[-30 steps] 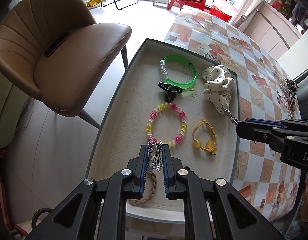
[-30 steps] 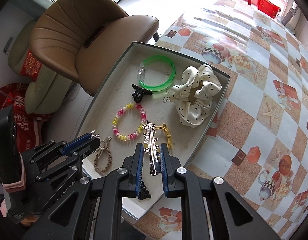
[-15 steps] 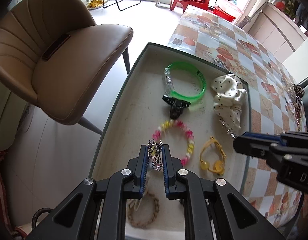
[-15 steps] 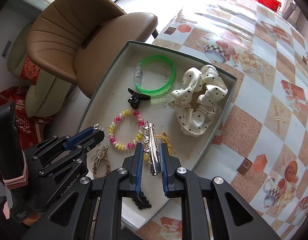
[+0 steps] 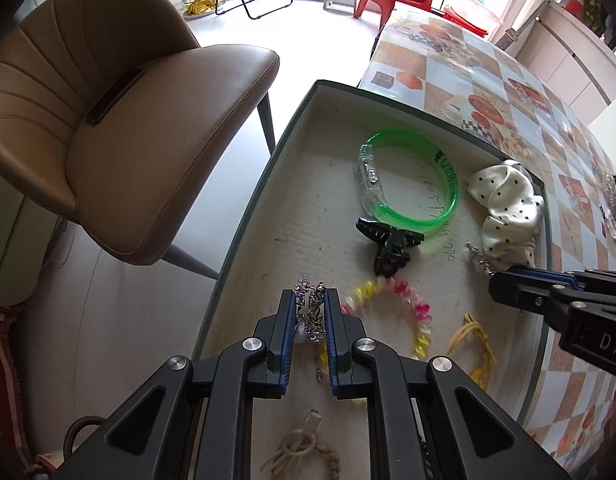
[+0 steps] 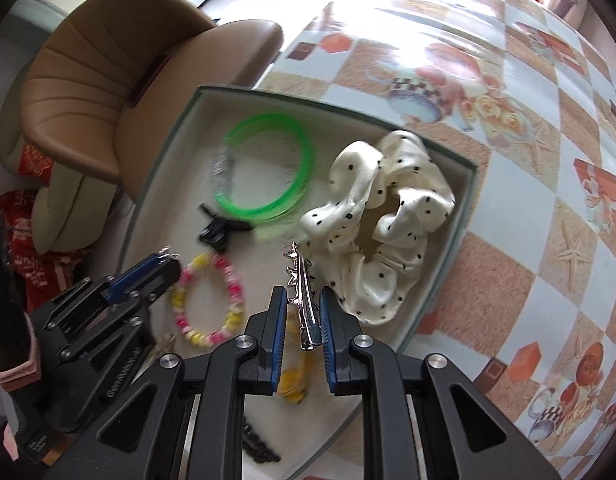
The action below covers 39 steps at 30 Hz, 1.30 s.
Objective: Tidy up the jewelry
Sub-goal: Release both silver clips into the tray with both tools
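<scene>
A shallow tray (image 5: 244, 216) (image 6: 465, 216) holds a green bangle (image 5: 447, 184) (image 6: 268, 208), a black claw clip (image 5: 387, 240) (image 6: 220, 232), a pink and yellow bead bracelet (image 5: 407, 300) (image 6: 228, 292), a dotted white scrunchie (image 5: 507, 208) (image 6: 379, 216), a yellow hair tie (image 5: 471, 336) and a braided beige loop (image 5: 304, 456). My left gripper (image 5: 309, 300) is shut on an ornate silver clip (image 5: 311, 308) above the tray's left side. My right gripper (image 6: 304, 300) is shut on a spiked silver hair clip (image 6: 304, 292) beside the scrunchie.
The tray sits at the corner of a table with a patterned cloth (image 6: 507, 80). A tan leather chair (image 5: 108, 112) (image 6: 108, 80) stands close to the tray's left side. More jewelry (image 5: 615, 200) lies on the table at the far right.
Both grippers have moved forward over the tray with their clips held. The right gripper has come closer to the scrunchie.
</scene>
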### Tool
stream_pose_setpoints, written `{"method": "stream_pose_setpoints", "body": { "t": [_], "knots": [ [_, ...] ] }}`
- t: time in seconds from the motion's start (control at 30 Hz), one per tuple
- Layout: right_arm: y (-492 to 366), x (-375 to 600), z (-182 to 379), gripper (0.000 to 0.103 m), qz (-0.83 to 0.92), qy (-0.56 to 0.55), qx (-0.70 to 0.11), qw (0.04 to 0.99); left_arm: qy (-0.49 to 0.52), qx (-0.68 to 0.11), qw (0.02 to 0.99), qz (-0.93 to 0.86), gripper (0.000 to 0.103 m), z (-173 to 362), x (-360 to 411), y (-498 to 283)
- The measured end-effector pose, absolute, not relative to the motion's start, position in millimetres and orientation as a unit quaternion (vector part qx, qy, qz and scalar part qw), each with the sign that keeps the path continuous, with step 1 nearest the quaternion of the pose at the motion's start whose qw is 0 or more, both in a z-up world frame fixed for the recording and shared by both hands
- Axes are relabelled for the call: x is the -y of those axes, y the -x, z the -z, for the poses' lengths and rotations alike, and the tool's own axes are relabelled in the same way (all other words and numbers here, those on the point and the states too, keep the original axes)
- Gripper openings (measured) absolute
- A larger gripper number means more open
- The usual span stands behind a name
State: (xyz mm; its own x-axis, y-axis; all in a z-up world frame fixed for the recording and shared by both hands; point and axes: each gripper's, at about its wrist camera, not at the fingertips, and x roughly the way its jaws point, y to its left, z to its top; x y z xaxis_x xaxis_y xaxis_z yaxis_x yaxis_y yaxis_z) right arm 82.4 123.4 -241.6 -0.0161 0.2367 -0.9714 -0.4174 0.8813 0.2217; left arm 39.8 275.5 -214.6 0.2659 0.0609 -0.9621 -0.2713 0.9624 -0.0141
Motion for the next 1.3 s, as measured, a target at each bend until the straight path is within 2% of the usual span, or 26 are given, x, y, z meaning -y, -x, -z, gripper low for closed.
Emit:
{"method": "stream_pose_setpoints", "body": {
  "t": [0.83, 0.93, 1.0, 1.3],
  "knots": [
    [-79.7, -137.1, 265.2, 0.019, -0.232, 0.083, -0.687, 0.683, 0.066, -0.602, 0.787, -0.115, 0.017, 216.0, -263.5, -37.1],
    [-81.8, -135.6, 264.0, 0.024, -0.233, 0.076, -0.69, 0.681, 0.071, -0.606, 0.784, -0.117, 0.017, 215.1, -265.5, -35.1],
    [-81.7, -134.9, 260.0, 0.031, -0.236, 0.075, -0.685, 0.685, 0.071, -0.608, 0.782, -0.117, 0.017, 214.8, -265.4, -34.2],
    [-74.9, -123.8, 232.8, 0.037, -0.241, 0.059, -0.676, 0.694, 0.068, -0.614, 0.777, -0.121, 0.017, 210.7, -263.0, -27.0]
  ]
}}
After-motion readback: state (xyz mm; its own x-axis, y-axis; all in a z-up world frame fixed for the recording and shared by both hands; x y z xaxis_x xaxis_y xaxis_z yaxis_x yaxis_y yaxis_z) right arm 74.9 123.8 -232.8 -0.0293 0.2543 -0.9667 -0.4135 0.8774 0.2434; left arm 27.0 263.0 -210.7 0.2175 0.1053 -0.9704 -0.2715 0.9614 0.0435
